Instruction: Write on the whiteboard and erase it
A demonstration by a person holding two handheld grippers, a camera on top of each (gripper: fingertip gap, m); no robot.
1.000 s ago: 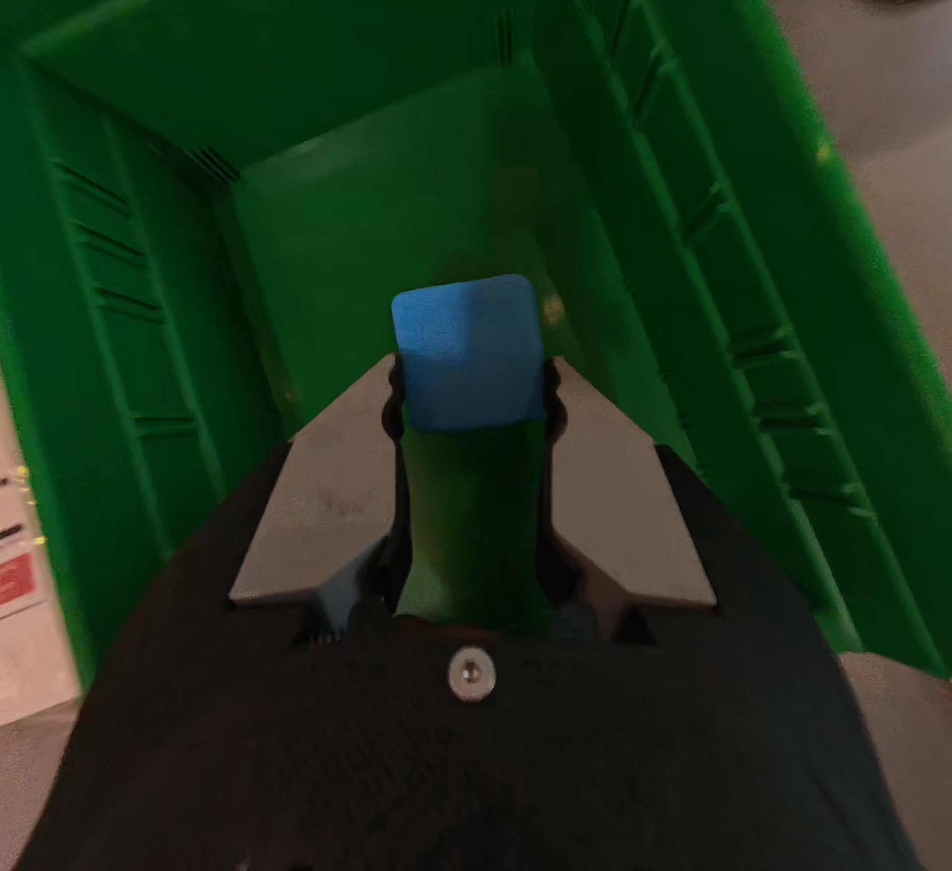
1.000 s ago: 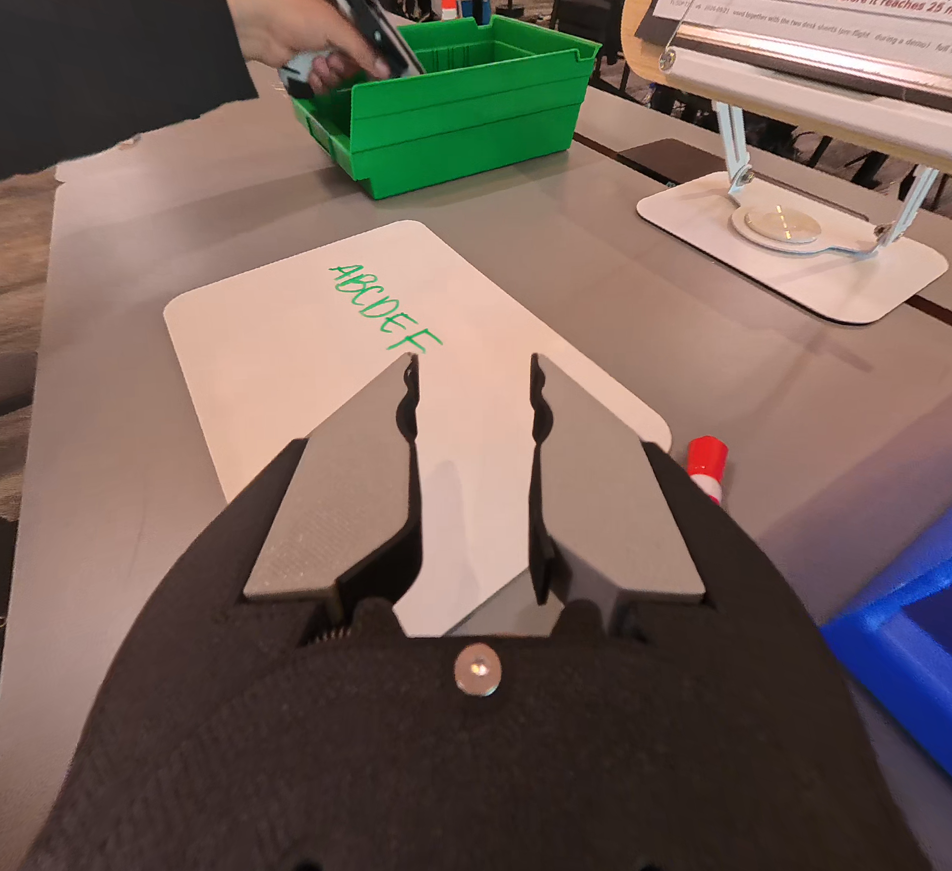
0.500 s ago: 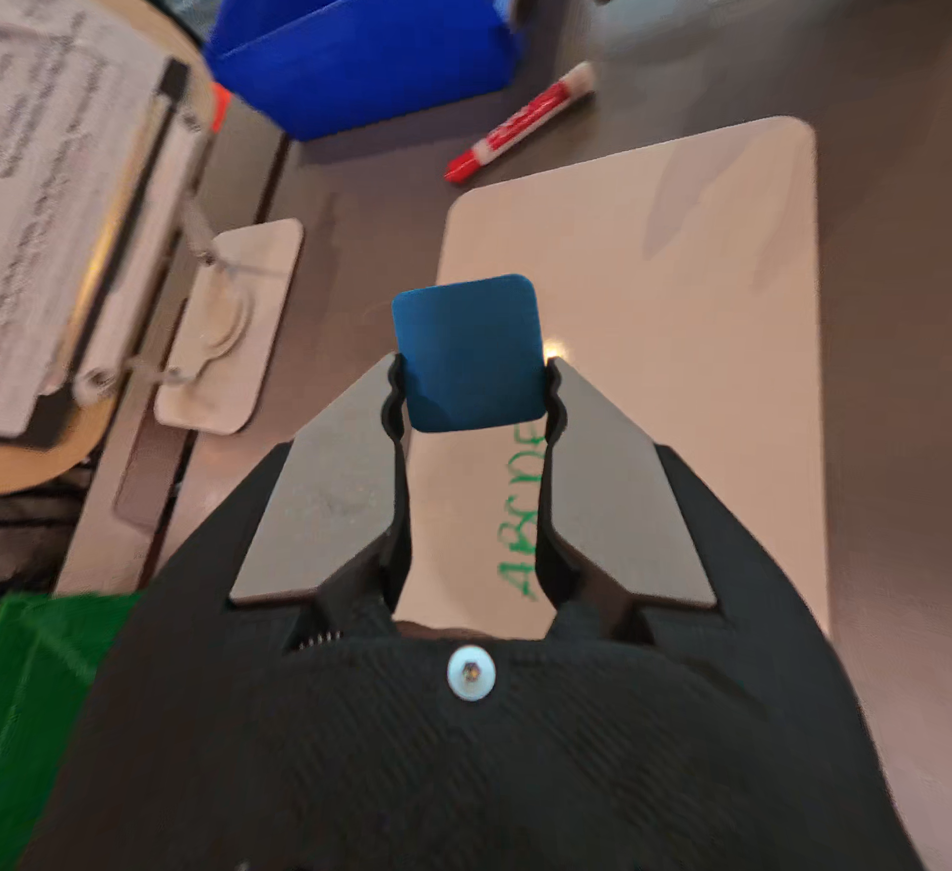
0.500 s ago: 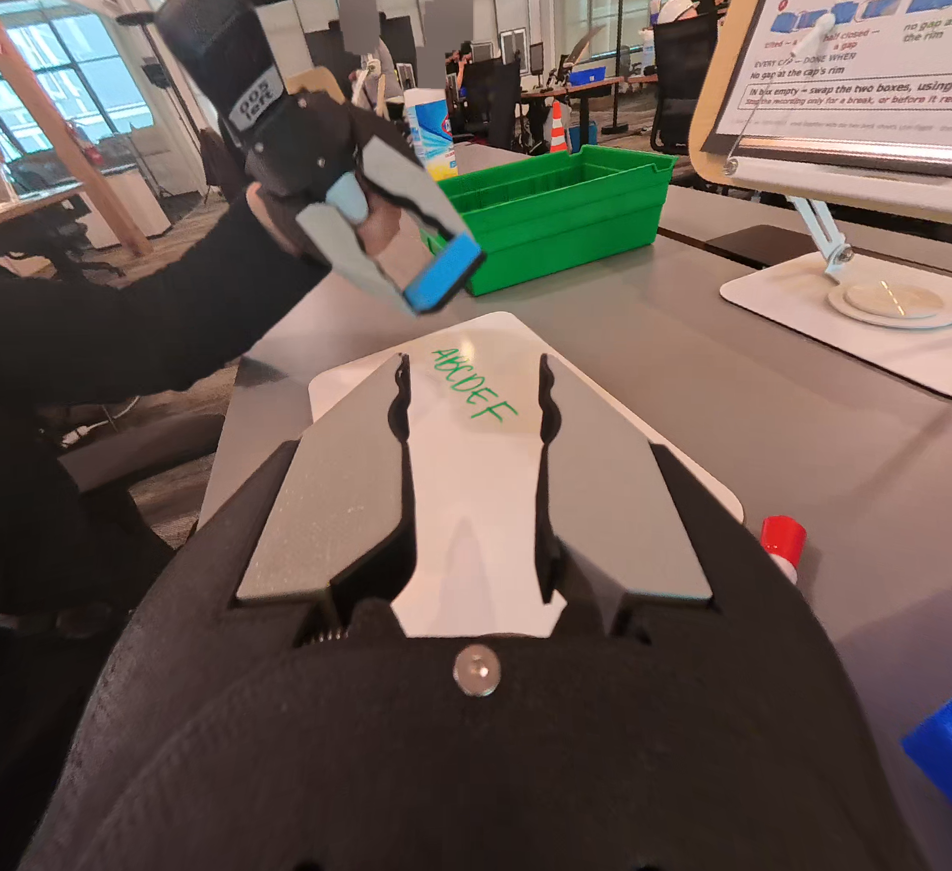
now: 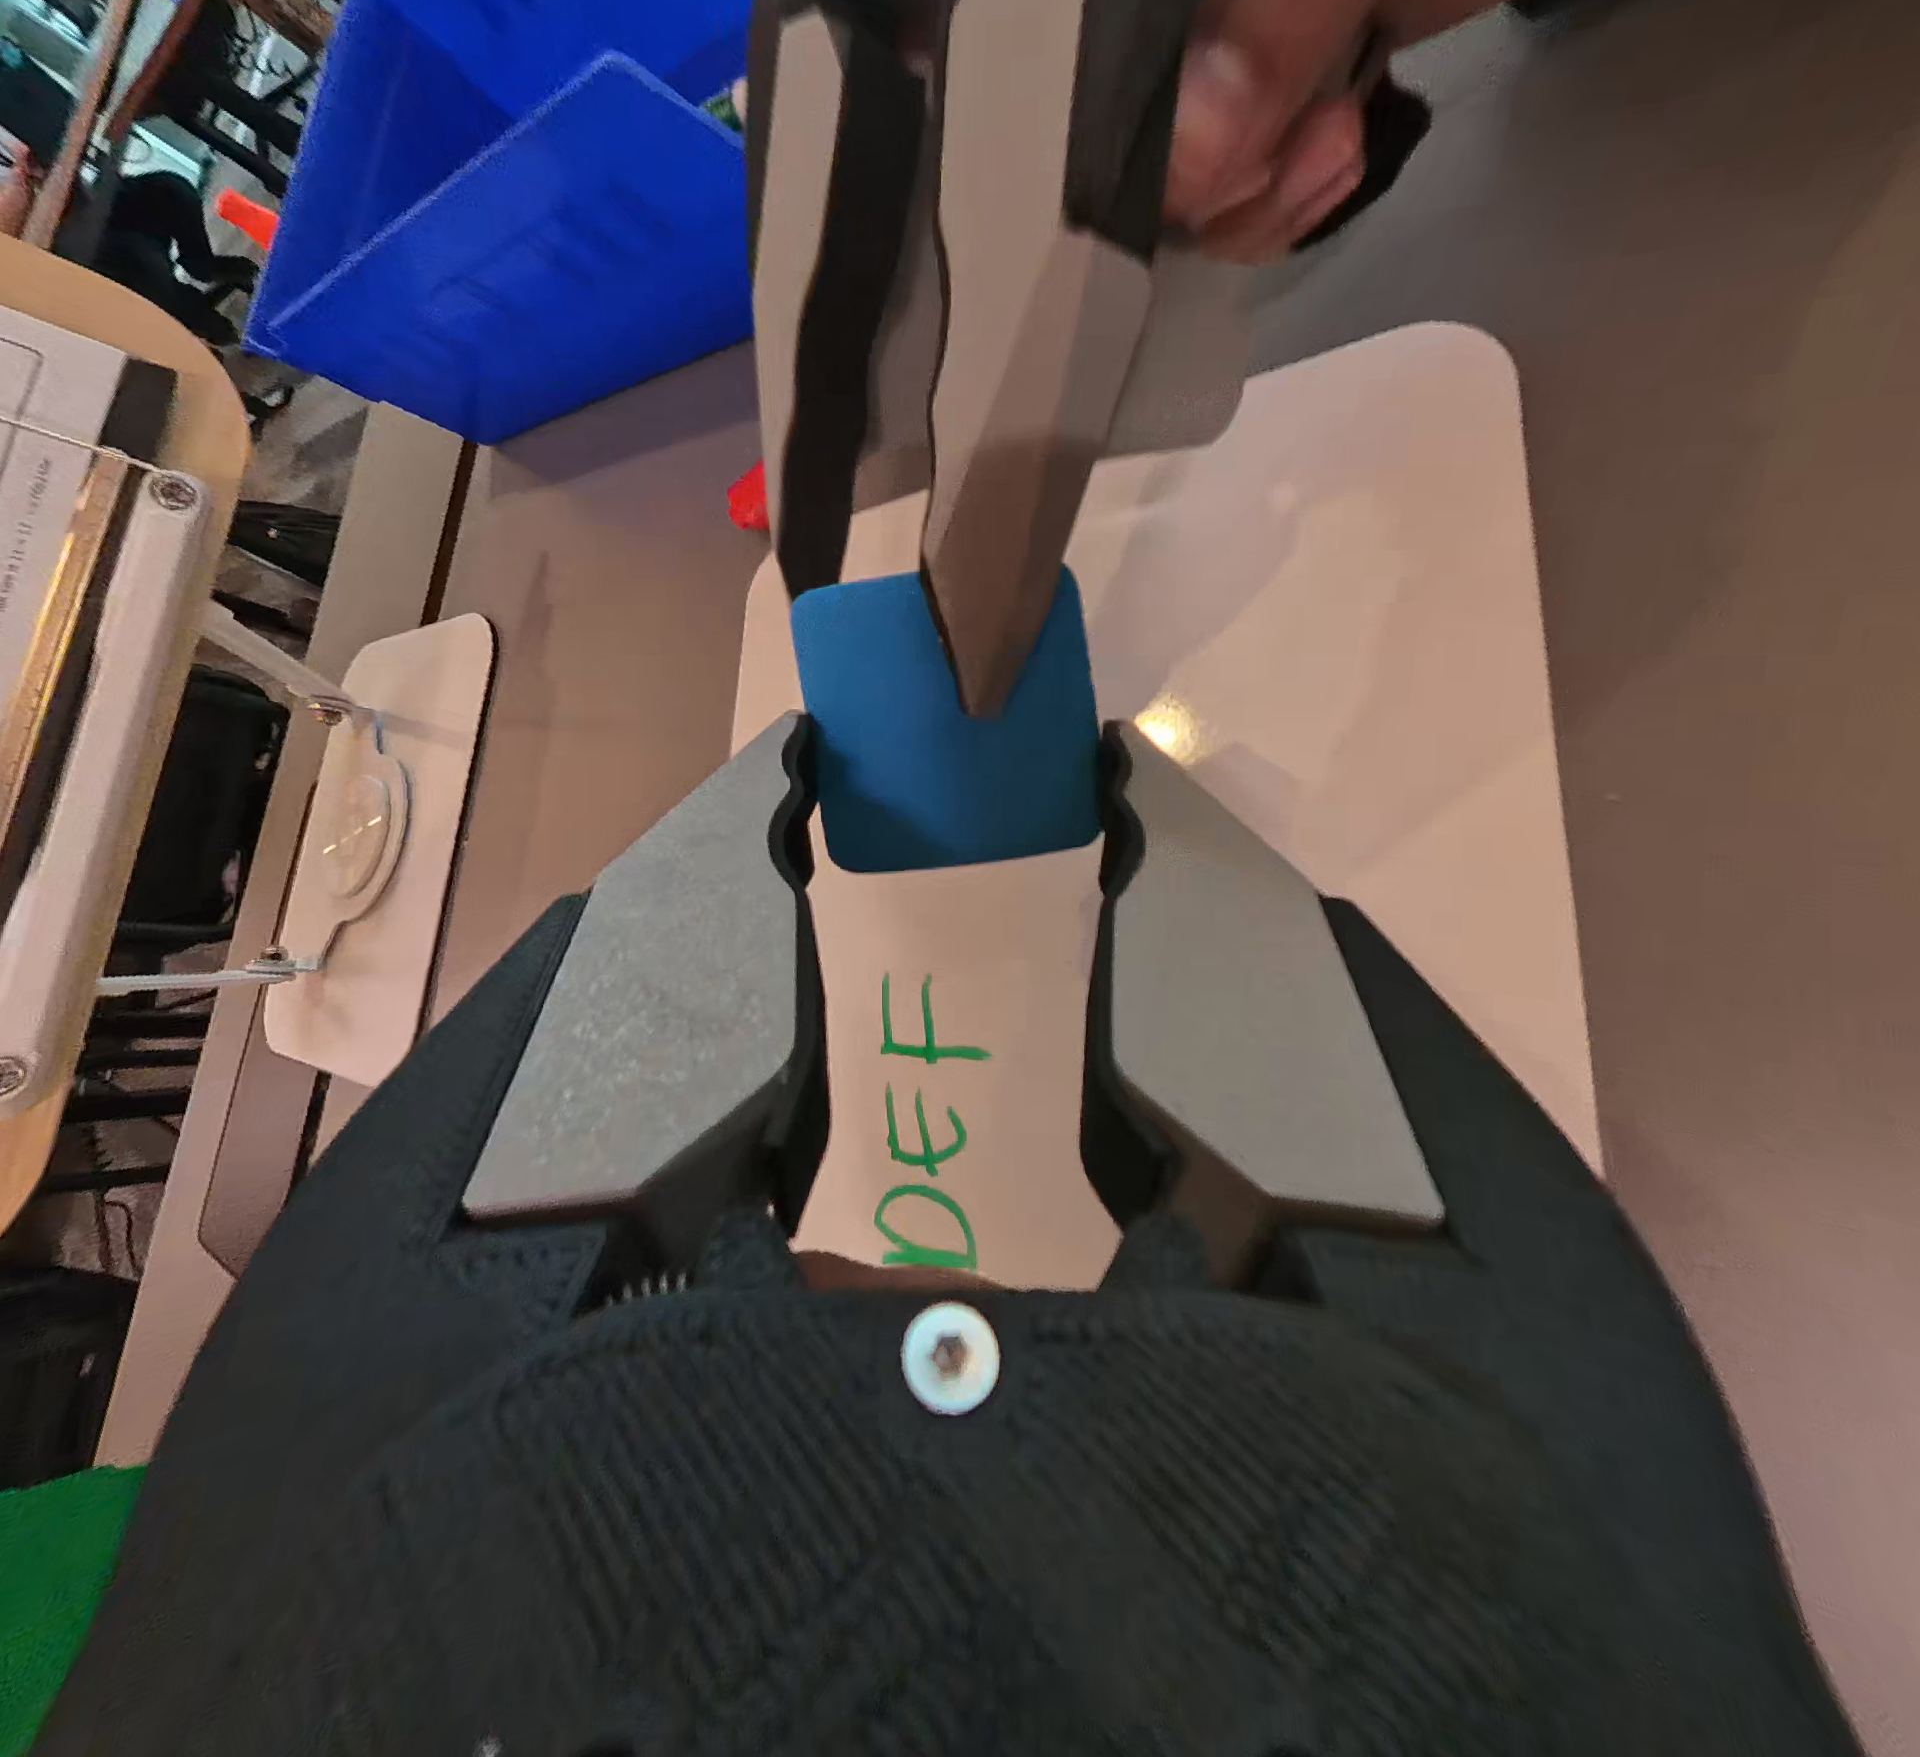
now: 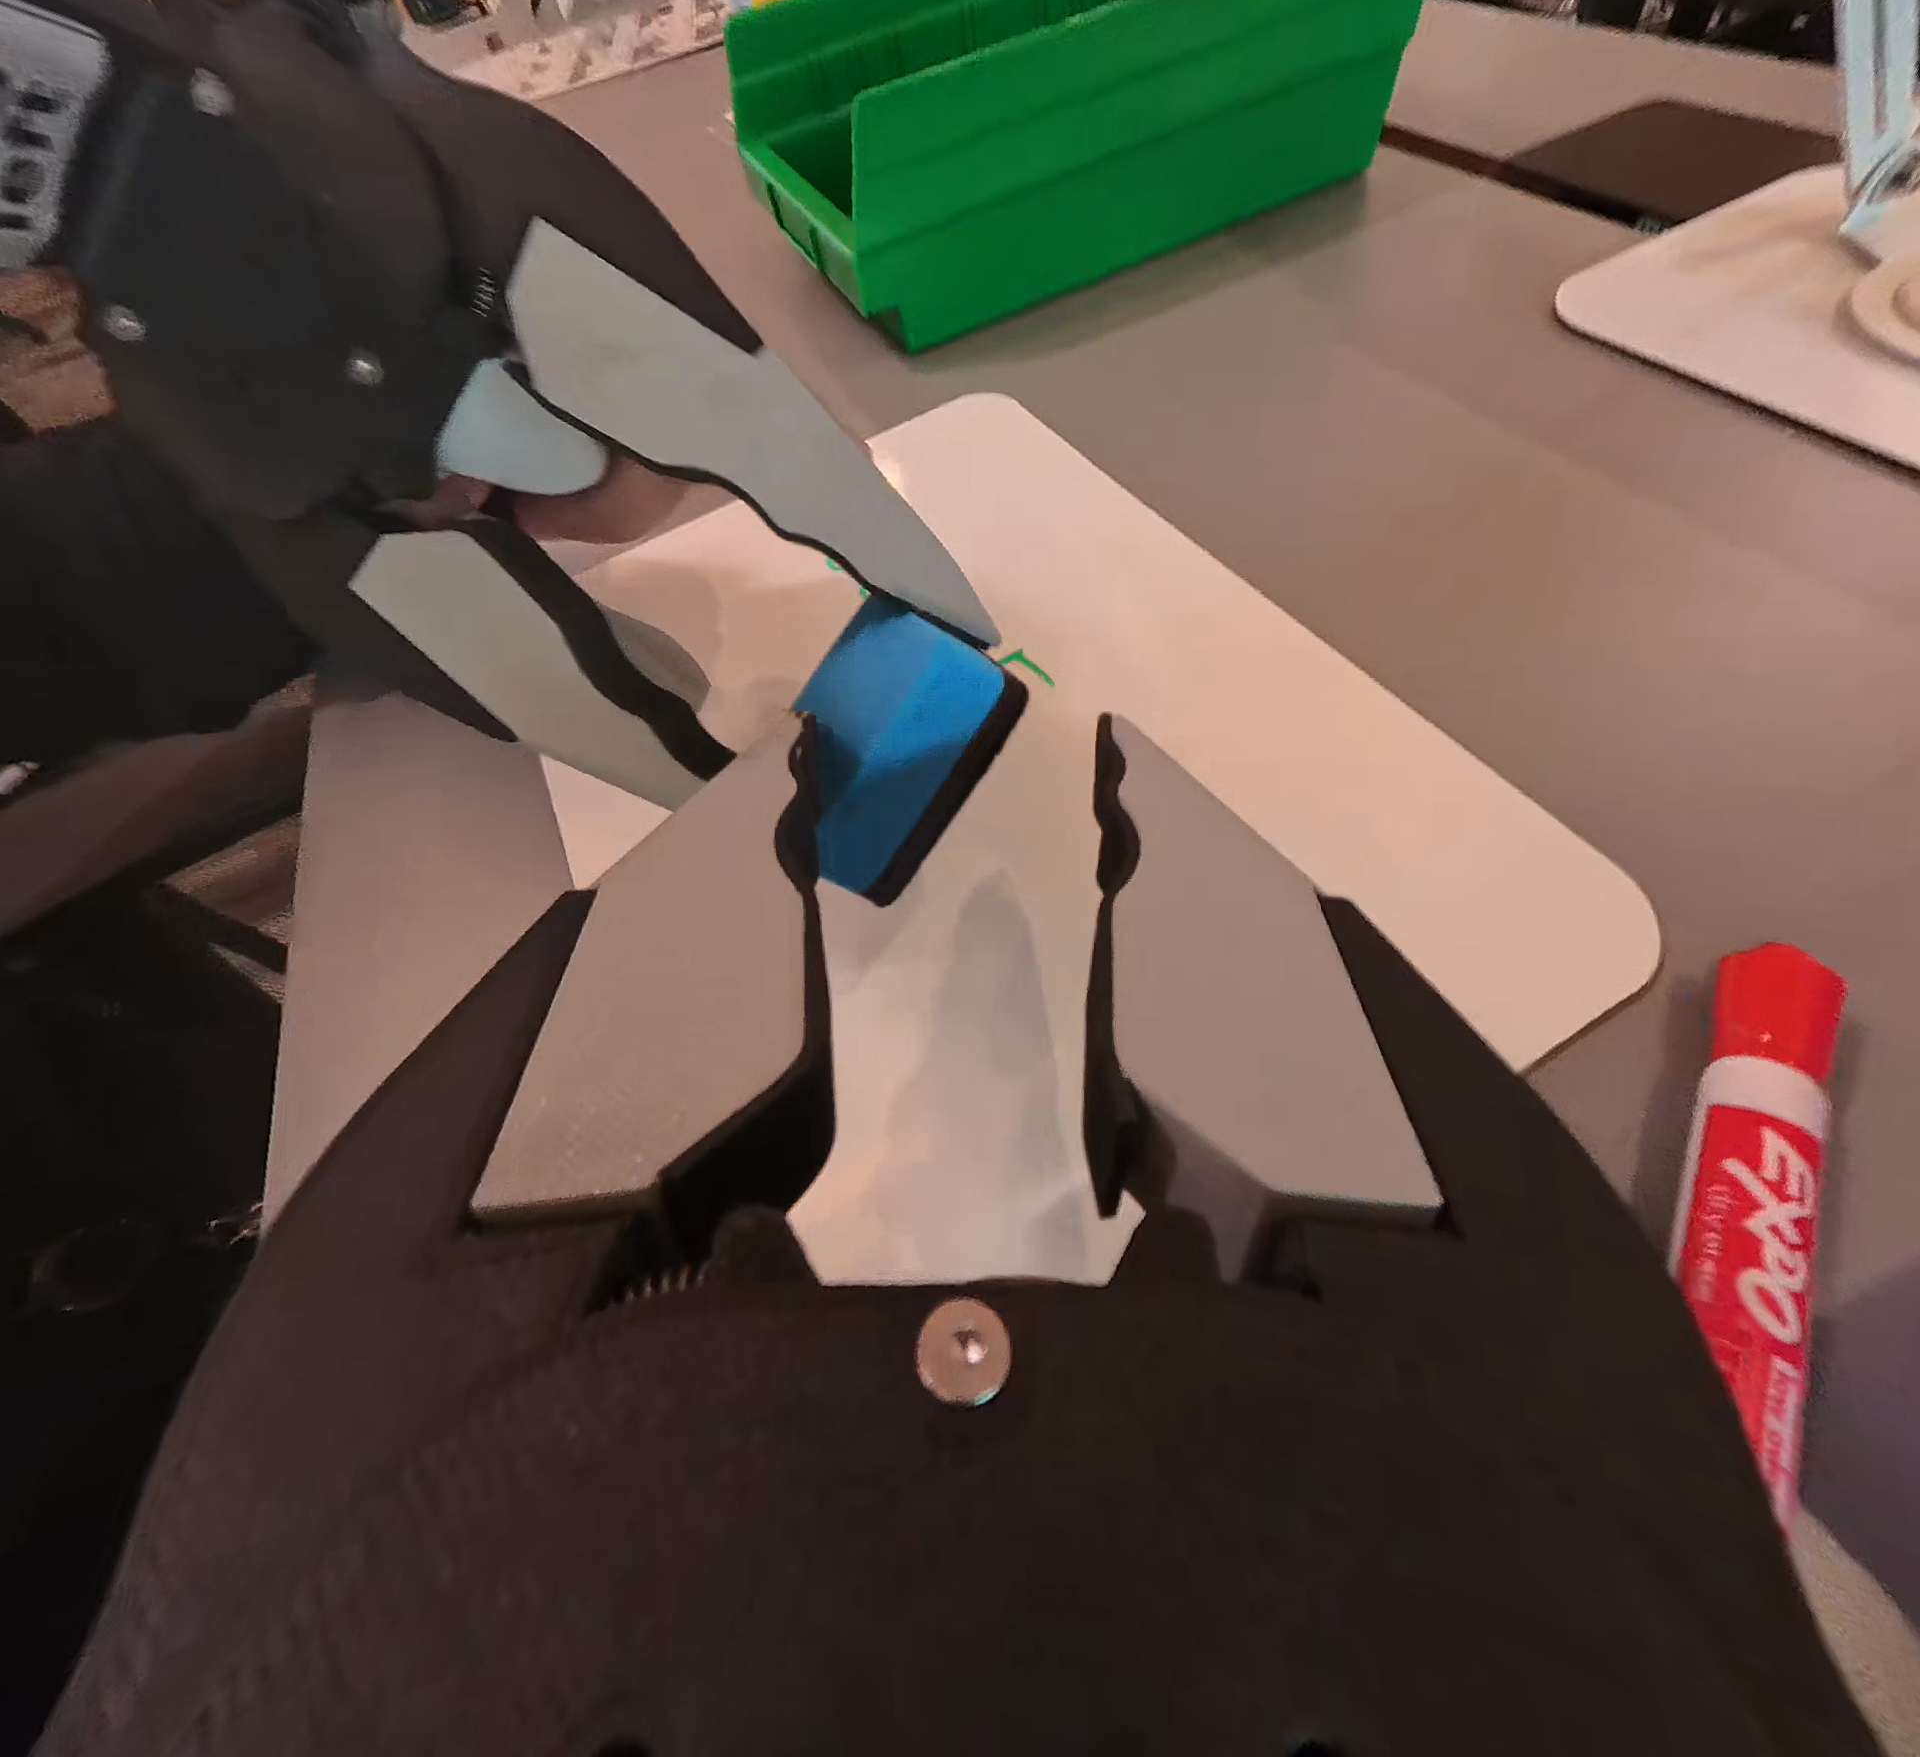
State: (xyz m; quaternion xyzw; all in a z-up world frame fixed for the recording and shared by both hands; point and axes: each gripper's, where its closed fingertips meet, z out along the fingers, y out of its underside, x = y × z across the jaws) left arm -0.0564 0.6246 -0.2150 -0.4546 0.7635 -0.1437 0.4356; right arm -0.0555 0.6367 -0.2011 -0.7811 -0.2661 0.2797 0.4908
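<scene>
My left gripper (image 5: 951, 741) is shut on a blue eraser (image 5: 914, 772) and holds it just over the white whiteboard (image 5: 1351, 668), which lies flat on the grey table with green letters (image 5: 935, 1115) on it. My right gripper (image 6: 951, 736) is open and empty. Its fingertips reach the eraser (image 6: 904, 751), which sits partly between them by the left finger. In the left wrist view, the right gripper's fingers (image 5: 1008, 460) come in from above, one tip over the eraser. The left gripper (image 6: 852, 710) also shows in the right wrist view. A red marker (image 6: 1756, 1188) lies right of the board.
A green bin (image 6: 1091, 97) stands on the table beyond the whiteboard. Blue bins (image 5: 499, 180) stand at the board's other end. A white stand base (image 6: 1766, 325) with a clipboard stand (image 5: 83, 668) is to the side. A person's hand (image 5: 1299, 45) holds the right gripper. Both grippers' tips are close together, under 4 cm apart. The red marker (image 6: 1756, 1188) is about 12 cm from my right fingertips.
My left gripper carried the eraser out of the green bin to over the whiteboard. My right gripper moved forward and down until its open fingers reached the eraser.
</scene>
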